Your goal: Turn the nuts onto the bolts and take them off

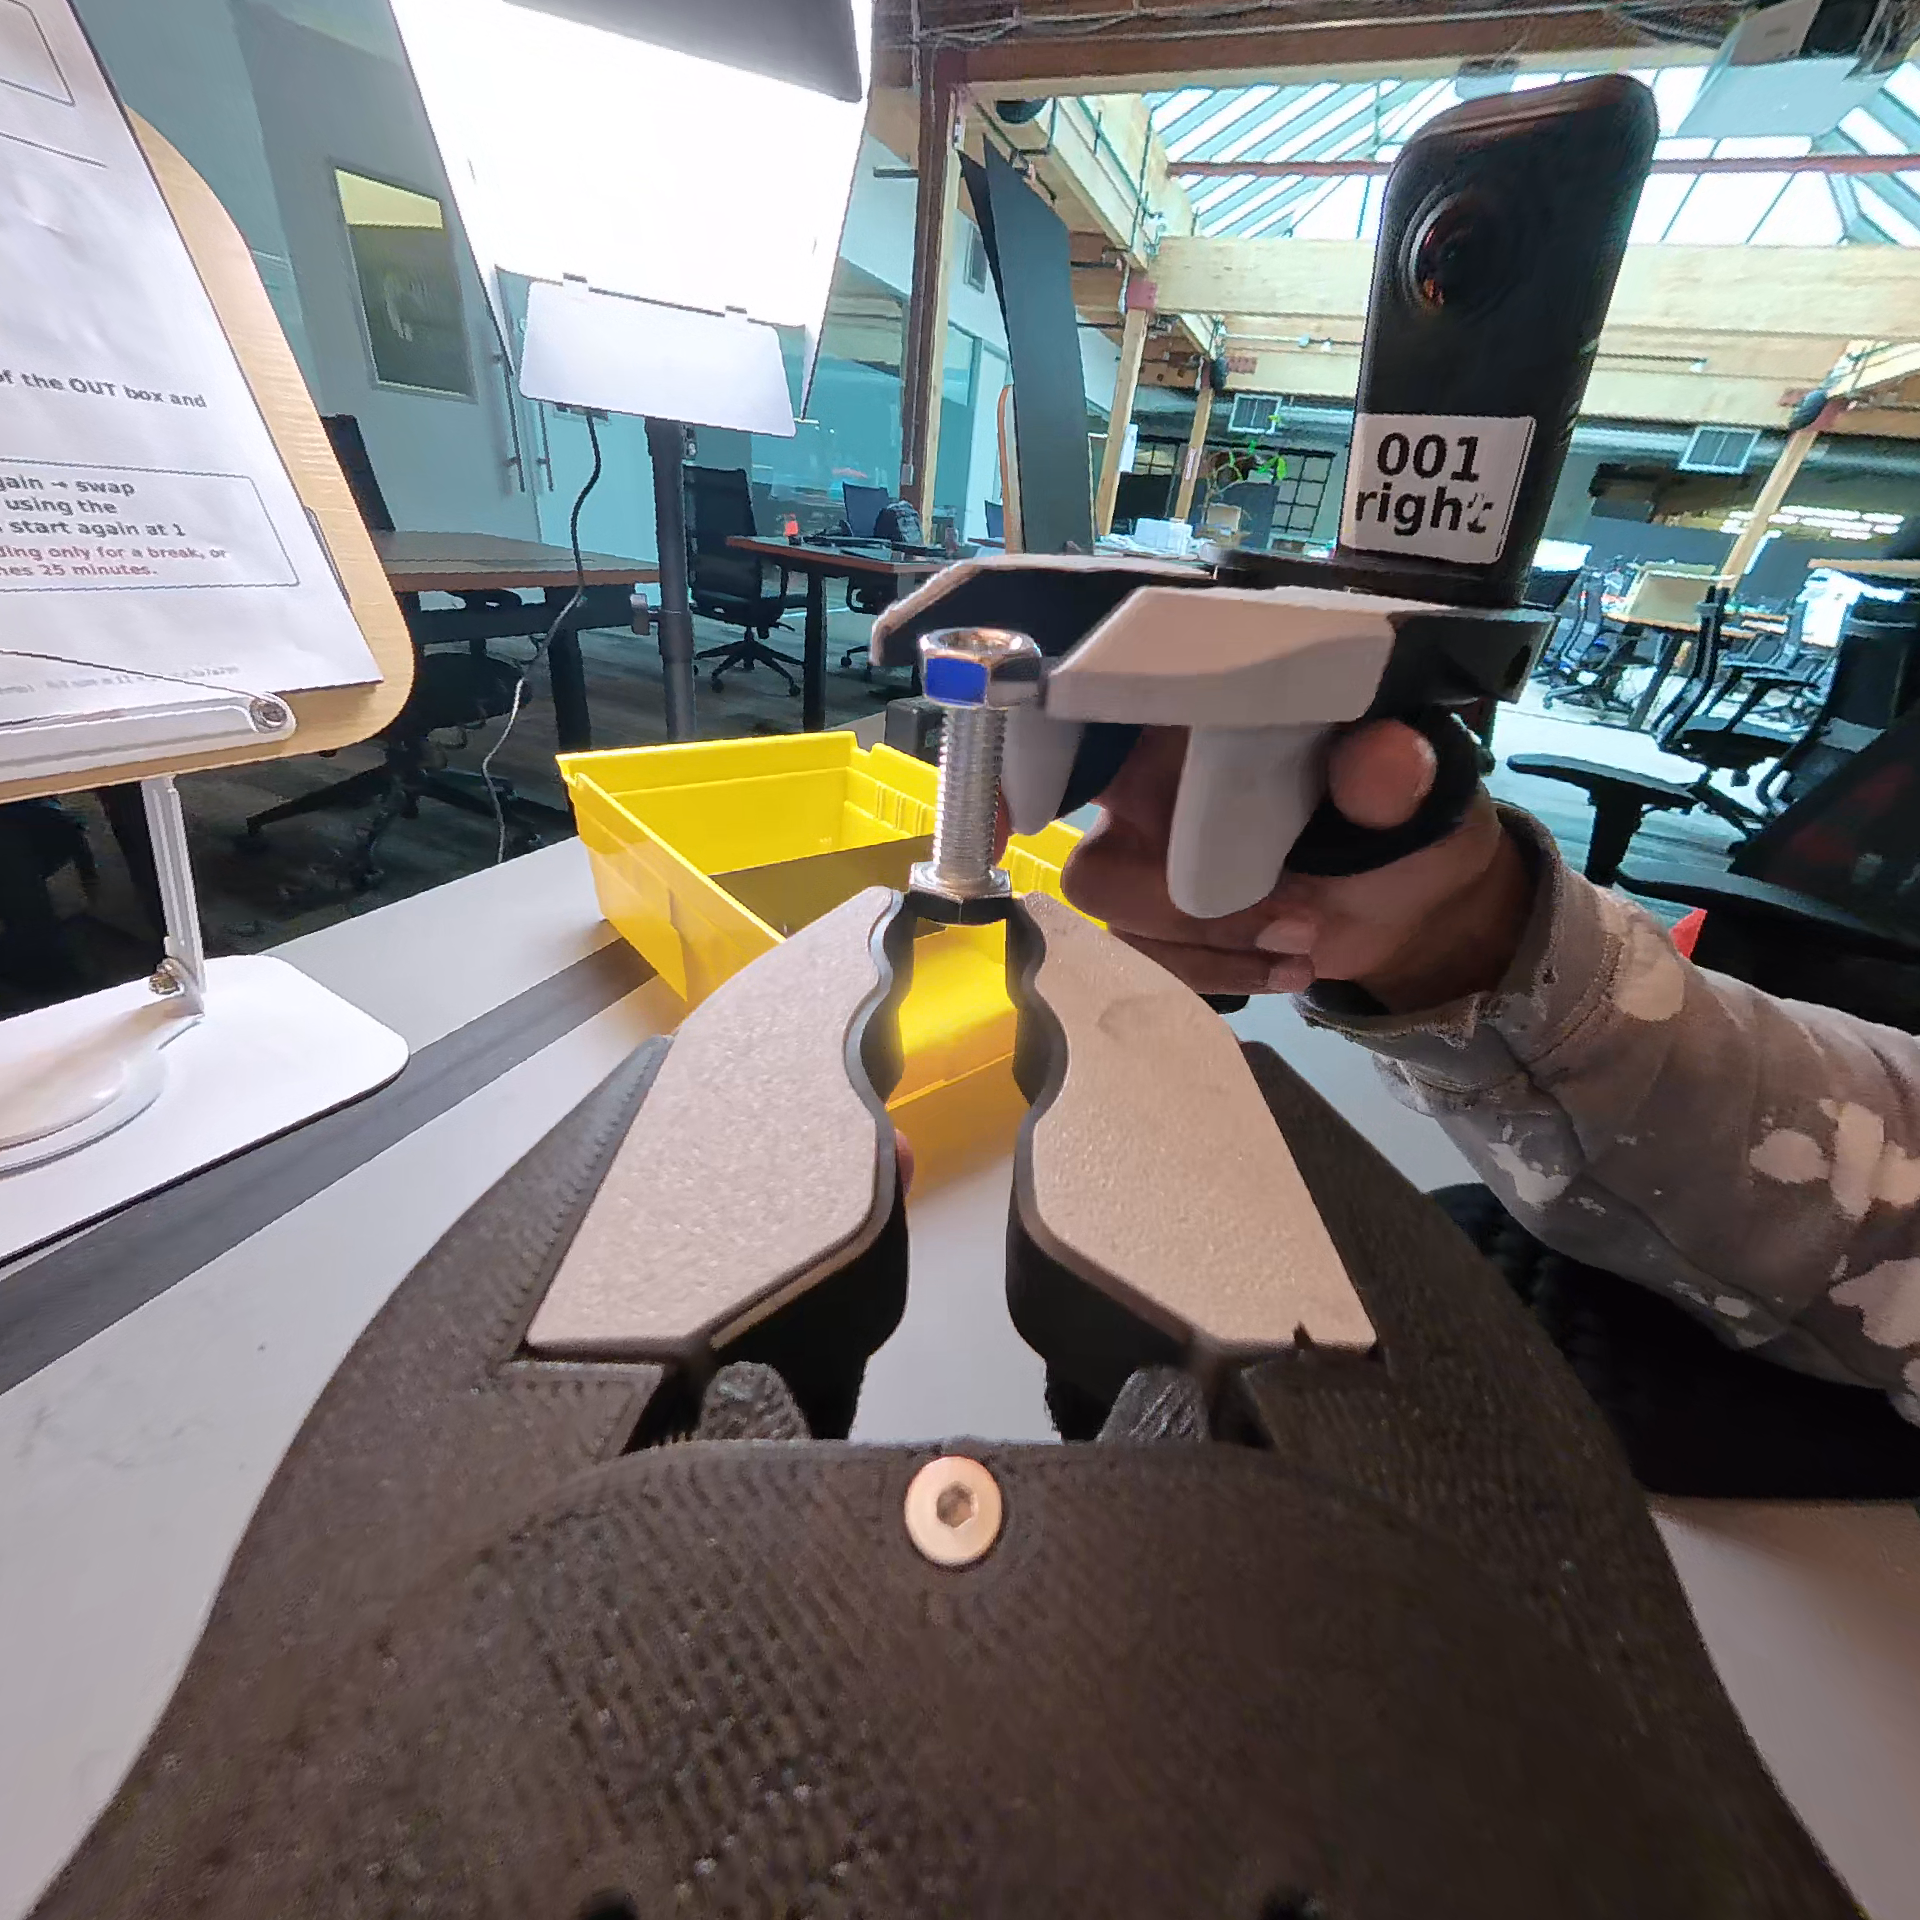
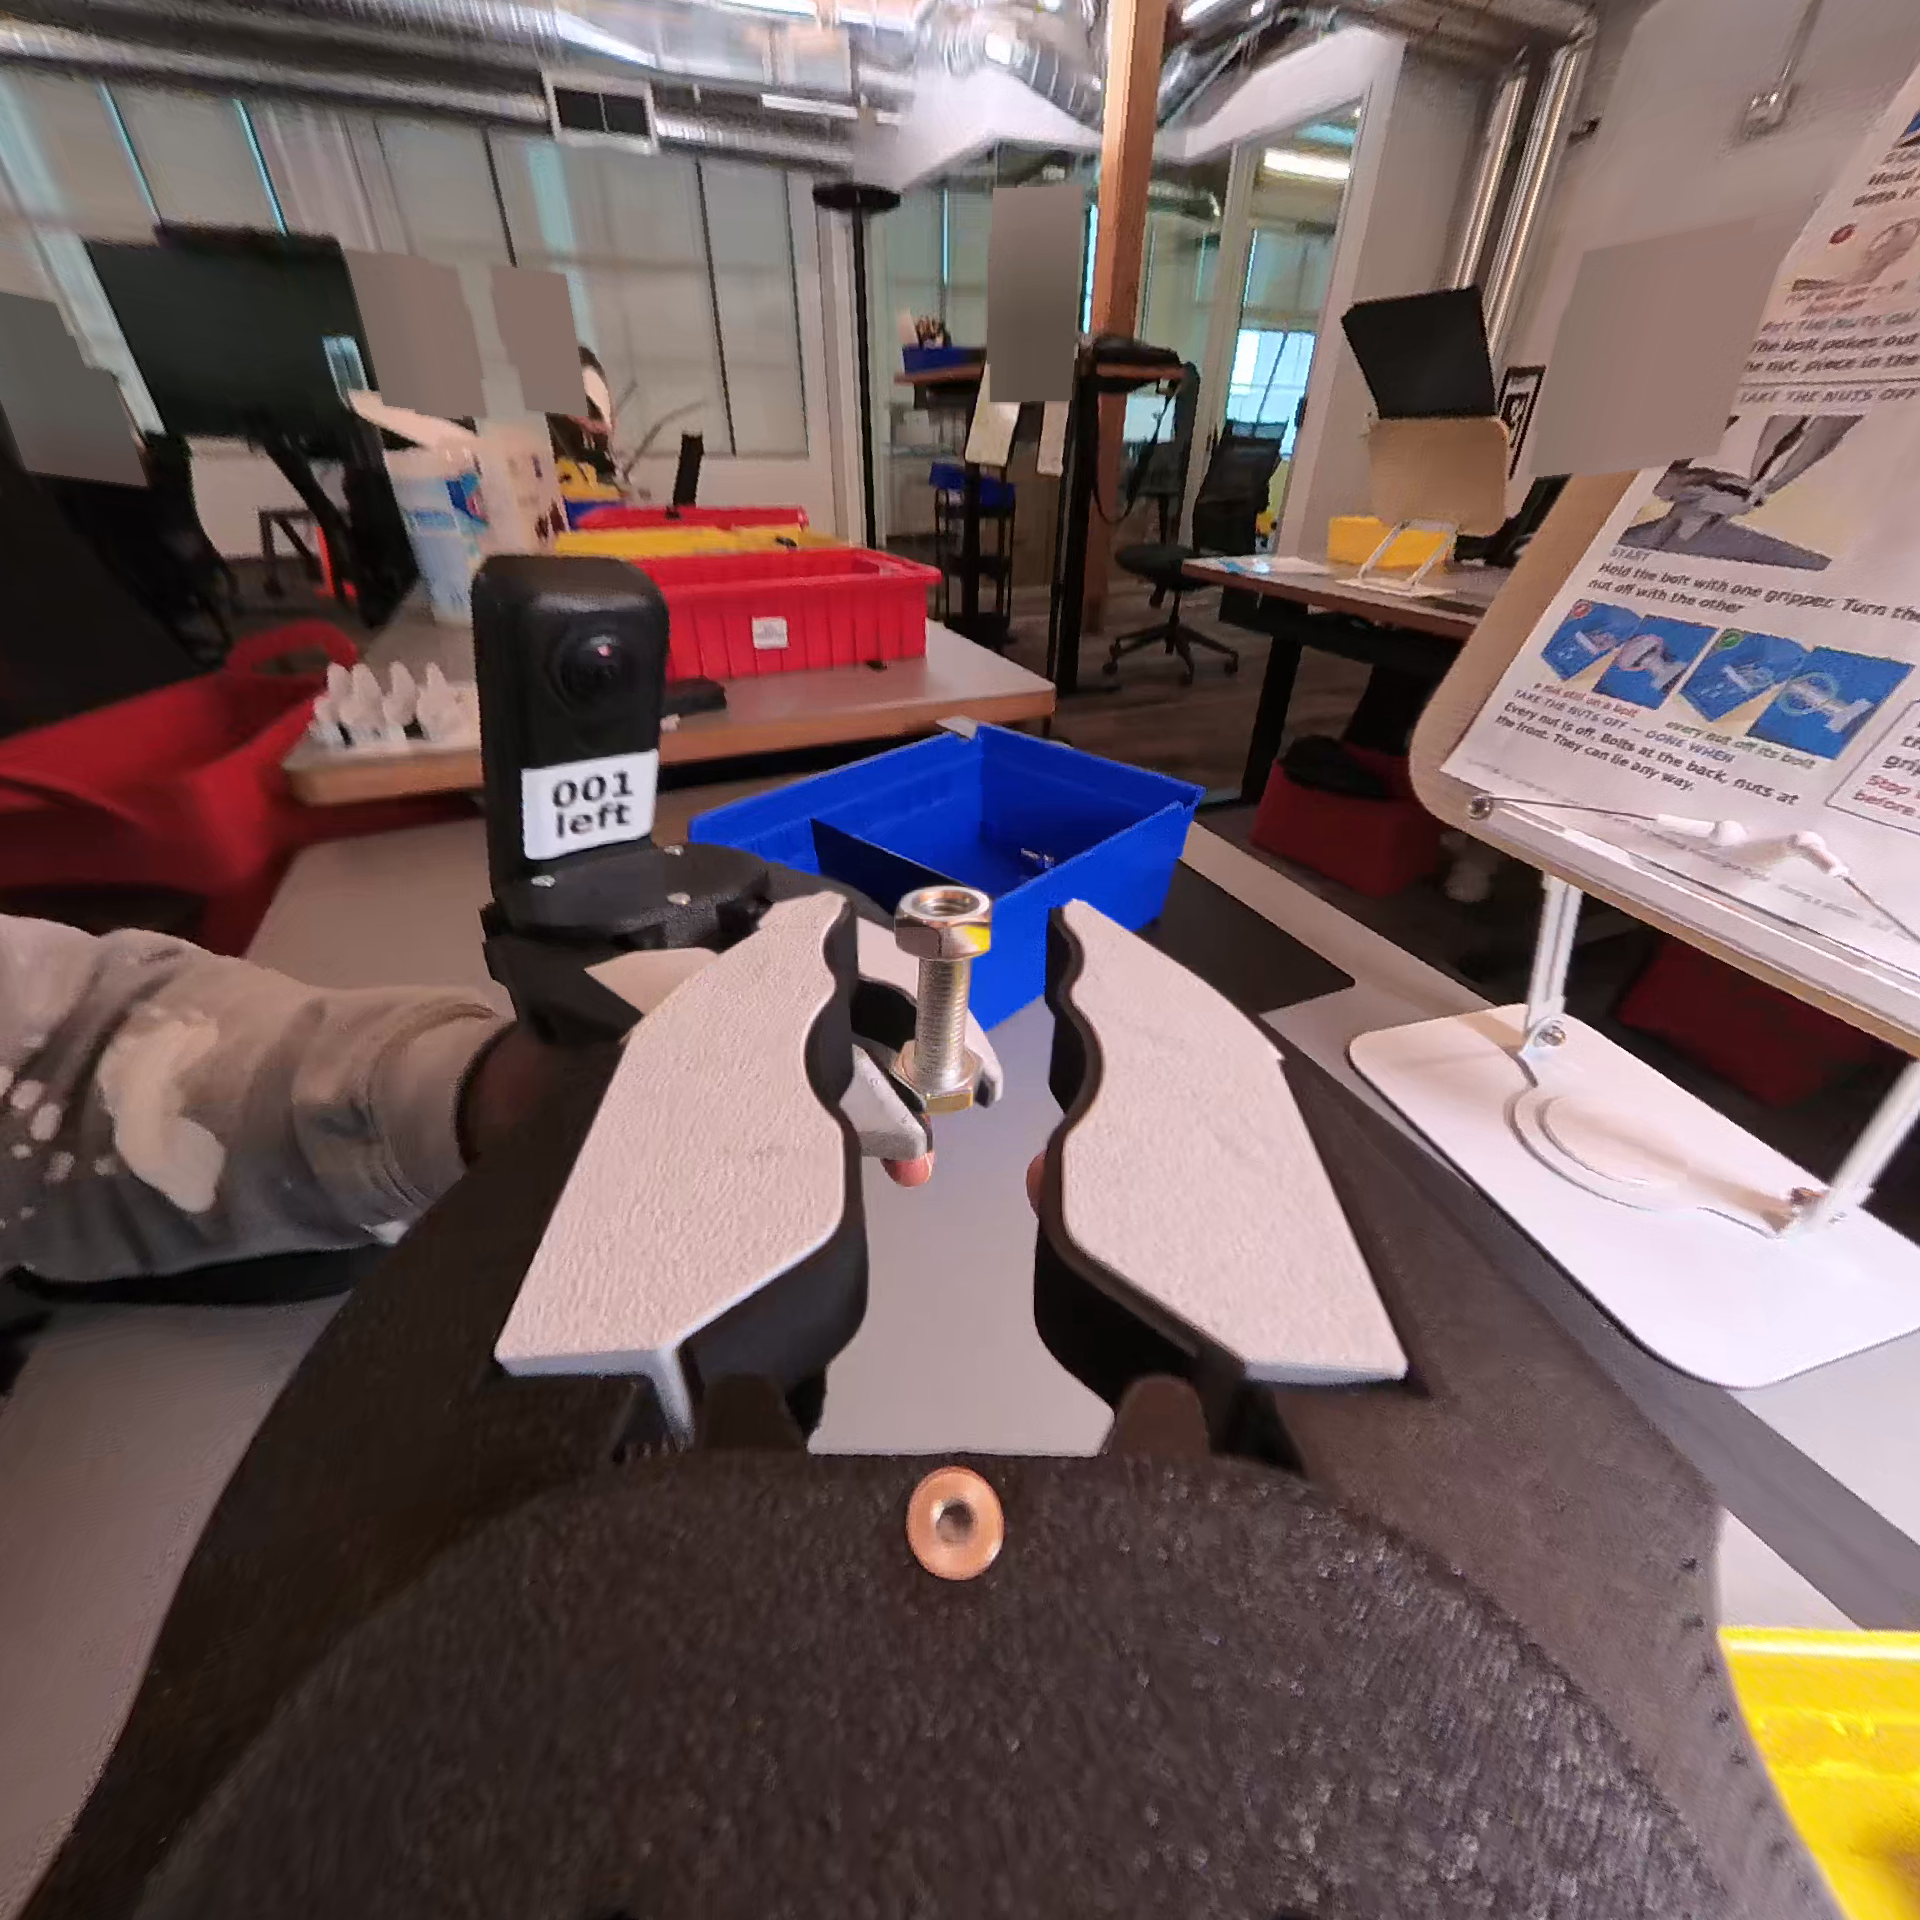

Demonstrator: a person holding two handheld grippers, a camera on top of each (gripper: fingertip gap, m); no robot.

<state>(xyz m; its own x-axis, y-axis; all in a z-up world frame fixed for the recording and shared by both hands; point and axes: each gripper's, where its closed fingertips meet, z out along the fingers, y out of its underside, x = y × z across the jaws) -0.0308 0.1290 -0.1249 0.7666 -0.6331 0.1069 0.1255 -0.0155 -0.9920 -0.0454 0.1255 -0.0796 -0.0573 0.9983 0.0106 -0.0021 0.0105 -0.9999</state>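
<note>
One silver threaded bolt (image 1: 964,790), head pinched in left gripper (image 1: 958,914); right gripper (image 2: 951,997) wide open around hex nut (image 2: 942,921) at tip — next: close & spin.

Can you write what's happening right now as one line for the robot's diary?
left gripper: shut on bolt head, bolt upright | right gripper: open, fingers either side of nut at bolt's top | behind: yellow bin, blue bin

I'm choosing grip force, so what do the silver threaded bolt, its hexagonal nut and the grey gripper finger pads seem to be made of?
Silver threaded bolt: likely plated steel, bright and shiny, with crisp threads. Hexagonal nut: the same mirror-like metal, reflecting nearby colours. Grey gripper finger pads: probably hard plastic, matt with a grainy texture; the black bodies show printed layer lines. The left gripper pinches the bolt head.
</note>
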